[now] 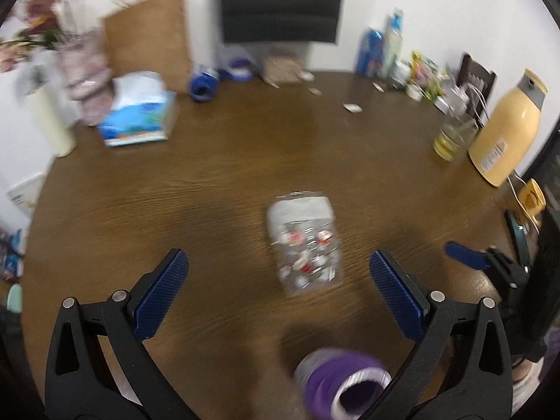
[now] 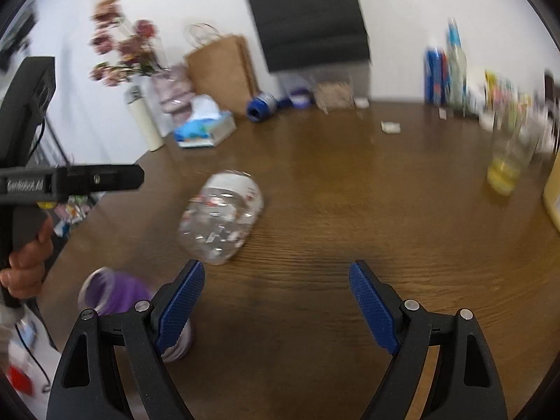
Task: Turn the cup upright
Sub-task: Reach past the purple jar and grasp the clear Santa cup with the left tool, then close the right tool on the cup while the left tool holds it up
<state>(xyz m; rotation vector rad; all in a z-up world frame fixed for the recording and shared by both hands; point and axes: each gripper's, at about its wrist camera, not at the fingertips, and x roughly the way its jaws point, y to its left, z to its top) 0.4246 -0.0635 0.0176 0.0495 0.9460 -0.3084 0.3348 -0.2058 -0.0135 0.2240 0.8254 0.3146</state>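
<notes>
Left tongs (image 1: 279,294): spread apart, empty.
Right tongs (image 2: 276,301): spread apart, empty.
Purple cup (image 1: 344,381): on its side on the tabletop (image 1: 227,182).

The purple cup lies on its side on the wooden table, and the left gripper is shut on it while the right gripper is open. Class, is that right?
One detail is wrong. The purple cup does lie on its side on the wooden table, but the left gripper is open and holds nothing; the left wrist view shows its fingers spread wide with the cup between them, untouched. The right gripper is open, as stated.
</notes>
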